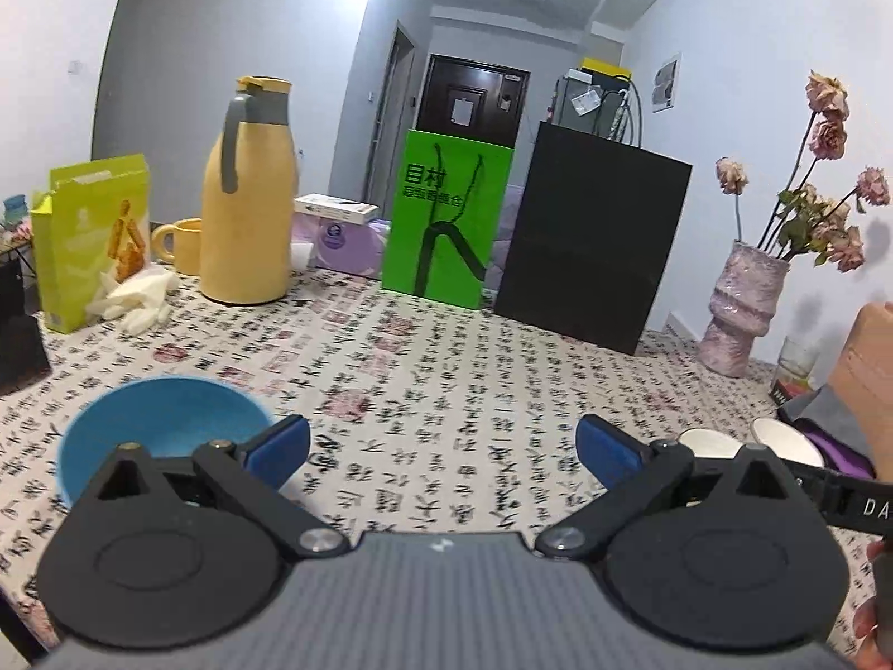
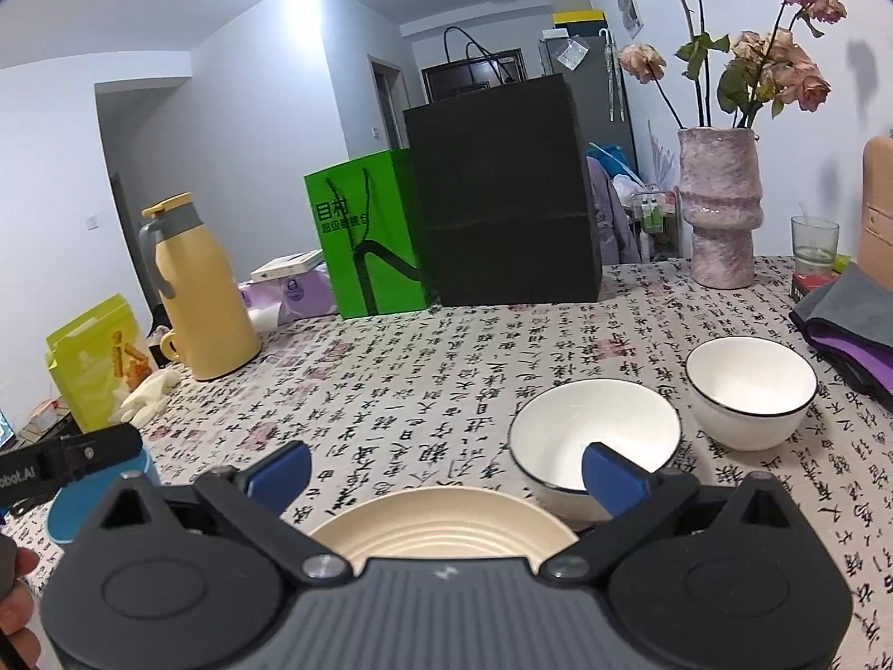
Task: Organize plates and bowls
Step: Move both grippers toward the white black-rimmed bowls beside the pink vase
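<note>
Both tongs spread wide, nothing between the pads. Left tongs [image 1: 441, 449] hover over bare table [image 1: 446, 368]; right tongs [image 2: 446, 472] hover just above the cream plate [image 2: 441, 525].

Nearest, right view: cream plate sits flat directly under the tongs, rim up, ridged well facing the ceiling. Just beyond, right of it, the near white bowl [image 2: 594, 435], upright, mouth up; the right pad overlaps its rim in the picture (contact cannot be told). Beside it and farther right, the second white bowl [image 2: 750, 391], same pose, close to the first but apart. Blue bowl [image 1: 162, 435] stands at near left in the left view, upright, behind the left finger.

All four are round: no long axis in plan; the only axis is vertical, openings up.

Judgement: step in hand looks like a first grasp, probably plate or near white bowl. To do it well, bite a rim with one pad inside, one outside, lift straight, keep it level. Glazed rims may slip.

Far: yellow flask [image 1: 245, 195], green bag [image 1: 446, 223], black bag [image 2: 502, 195], vase [image 2: 720, 206].
</note>
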`<state>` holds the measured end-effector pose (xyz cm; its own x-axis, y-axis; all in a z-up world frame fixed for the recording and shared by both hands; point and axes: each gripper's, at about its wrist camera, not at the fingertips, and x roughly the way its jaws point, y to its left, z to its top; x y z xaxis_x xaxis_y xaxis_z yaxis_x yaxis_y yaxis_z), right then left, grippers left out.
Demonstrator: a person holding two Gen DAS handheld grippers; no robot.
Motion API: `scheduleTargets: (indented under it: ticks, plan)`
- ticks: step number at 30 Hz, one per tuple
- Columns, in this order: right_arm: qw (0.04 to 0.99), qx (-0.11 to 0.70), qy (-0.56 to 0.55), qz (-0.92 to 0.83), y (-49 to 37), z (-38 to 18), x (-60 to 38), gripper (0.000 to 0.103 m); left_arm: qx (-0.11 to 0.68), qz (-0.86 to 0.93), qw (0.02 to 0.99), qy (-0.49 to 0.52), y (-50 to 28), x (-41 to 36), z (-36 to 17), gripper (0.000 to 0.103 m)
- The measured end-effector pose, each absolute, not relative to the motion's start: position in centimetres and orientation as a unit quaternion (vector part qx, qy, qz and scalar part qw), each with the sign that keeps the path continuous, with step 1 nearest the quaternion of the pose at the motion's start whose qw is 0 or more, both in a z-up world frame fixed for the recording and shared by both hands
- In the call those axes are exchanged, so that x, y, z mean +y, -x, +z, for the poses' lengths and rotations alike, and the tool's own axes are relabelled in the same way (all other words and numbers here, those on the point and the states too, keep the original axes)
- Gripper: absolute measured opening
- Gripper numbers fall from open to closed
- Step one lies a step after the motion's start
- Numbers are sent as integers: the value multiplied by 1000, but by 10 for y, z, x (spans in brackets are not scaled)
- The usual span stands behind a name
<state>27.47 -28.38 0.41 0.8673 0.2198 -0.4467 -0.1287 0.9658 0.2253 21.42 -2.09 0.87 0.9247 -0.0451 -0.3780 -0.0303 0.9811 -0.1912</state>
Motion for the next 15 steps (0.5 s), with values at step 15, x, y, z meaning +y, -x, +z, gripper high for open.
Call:
scheduleTargets:
  ticks: [15]
  plan:
    - [964, 233, -105, 72, -299, 12, -321, 103, 206, -41, 974, 90, -248, -59, 13, 103]
